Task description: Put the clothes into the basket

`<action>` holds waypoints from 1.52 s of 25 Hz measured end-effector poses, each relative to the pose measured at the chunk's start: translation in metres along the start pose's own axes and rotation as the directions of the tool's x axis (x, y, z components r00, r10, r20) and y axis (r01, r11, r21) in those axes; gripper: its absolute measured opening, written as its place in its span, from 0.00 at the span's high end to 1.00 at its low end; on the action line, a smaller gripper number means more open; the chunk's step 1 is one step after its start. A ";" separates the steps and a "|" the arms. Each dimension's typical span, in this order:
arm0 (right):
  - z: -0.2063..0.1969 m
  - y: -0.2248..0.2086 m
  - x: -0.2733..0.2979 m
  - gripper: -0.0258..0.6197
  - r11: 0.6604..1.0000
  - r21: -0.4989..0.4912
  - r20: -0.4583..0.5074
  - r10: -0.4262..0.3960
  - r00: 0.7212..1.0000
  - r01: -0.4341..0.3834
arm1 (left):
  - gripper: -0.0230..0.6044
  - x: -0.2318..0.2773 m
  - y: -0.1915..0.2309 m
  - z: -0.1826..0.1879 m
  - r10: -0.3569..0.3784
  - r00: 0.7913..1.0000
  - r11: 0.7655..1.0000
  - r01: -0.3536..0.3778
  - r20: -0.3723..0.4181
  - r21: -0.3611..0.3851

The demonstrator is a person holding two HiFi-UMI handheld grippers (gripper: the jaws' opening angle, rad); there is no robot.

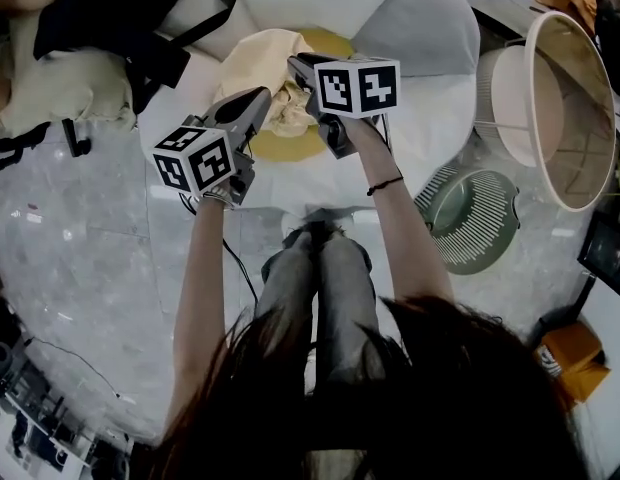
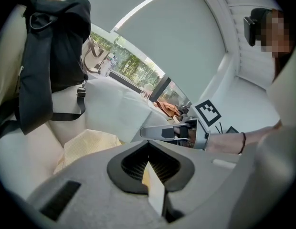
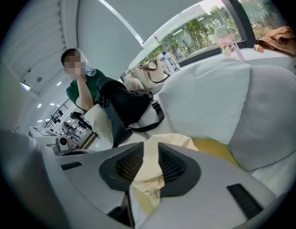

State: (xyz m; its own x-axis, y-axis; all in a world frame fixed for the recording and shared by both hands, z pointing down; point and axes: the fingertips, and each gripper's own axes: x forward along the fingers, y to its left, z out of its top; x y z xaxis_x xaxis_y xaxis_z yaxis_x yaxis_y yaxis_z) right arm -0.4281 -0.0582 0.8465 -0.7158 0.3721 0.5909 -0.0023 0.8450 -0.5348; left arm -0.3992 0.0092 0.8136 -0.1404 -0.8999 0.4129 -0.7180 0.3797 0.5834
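Observation:
A cream garment [image 1: 262, 60] lies bunched on the white sofa [image 1: 430, 108], over a mustard-yellow piece [image 1: 290, 146]. My left gripper [image 1: 262, 100] reaches in from the left, shut on a thin fold of the cream garment [image 2: 90, 144], which shows between its pads [image 2: 162, 168]. My right gripper [image 1: 296, 66] comes in from the right, its tip close to the left one, shut on a thicker bunch of the cream garment [image 3: 176, 140]. The basket [image 1: 515, 98], white with a beige lining, stands tilted at the right of the sofa.
A black bag [image 1: 110, 18] and pale cushions sit on the sofa's left; a grey cushion [image 1: 420, 23] lies behind the garment. A green round slatted object [image 1: 470, 218] stands on the floor near the basket. A person in green [image 3: 83, 87] sits beyond the bag.

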 end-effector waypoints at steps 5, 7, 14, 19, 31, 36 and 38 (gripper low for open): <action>-0.015 -0.019 0.023 0.70 1.000 0.023 -0.024 -0.018 1.000 0.019 | 0.95 0.010 0.018 -0.013 0.010 1.000 1.000 -0.010 0.013 -0.008; -0.023 -0.027 0.030 0.66 0.999 0.022 -0.032 -0.027 0.999 0.027 | 0.95 0.014 0.025 -0.019 0.016 1.000 1.000 -0.016 0.017 -0.008; -0.045 -0.059 0.054 0.60 0.998 0.018 -0.044 -0.062 0.997 0.063 | 0.95 0.025 0.043 -0.042 0.032 0.999 0.999 -0.032 0.029 -0.012; -0.060 -0.075 0.072 0.60 0.997 0.008 -0.088 -0.074 0.993 0.075 | 0.95 0.034 0.056 -0.055 0.041 0.999 0.999 -0.041 0.030 -0.017; -0.083 -0.093 0.113 0.60 0.997 0.016 -0.176 -0.071 0.982 0.075 | 0.95 0.047 0.077 -0.066 0.057 0.997 0.998 -0.057 0.048 0.003; -0.096 -0.099 0.127 0.60 0.996 -0.008 -0.262 -0.084 0.961 0.084 | 0.95 0.051 0.087 -0.069 0.064 0.997 0.998 -0.064 0.047 0.003; -0.099 -0.099 0.131 0.63 0.997 -0.027 -0.287 -0.078 0.955 0.073 | 0.95 0.053 0.090 -0.070 0.065 0.997 0.998 -0.066 0.050 -0.001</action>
State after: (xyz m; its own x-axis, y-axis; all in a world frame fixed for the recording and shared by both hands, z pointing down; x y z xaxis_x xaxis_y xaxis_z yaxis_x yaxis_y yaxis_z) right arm -0.4525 -0.0553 1.0366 -0.4828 0.3997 0.7792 -0.0354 0.8801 -0.4734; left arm -0.4235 0.0108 0.9365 -0.2211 -0.8828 0.4145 -0.7067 0.4379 0.5556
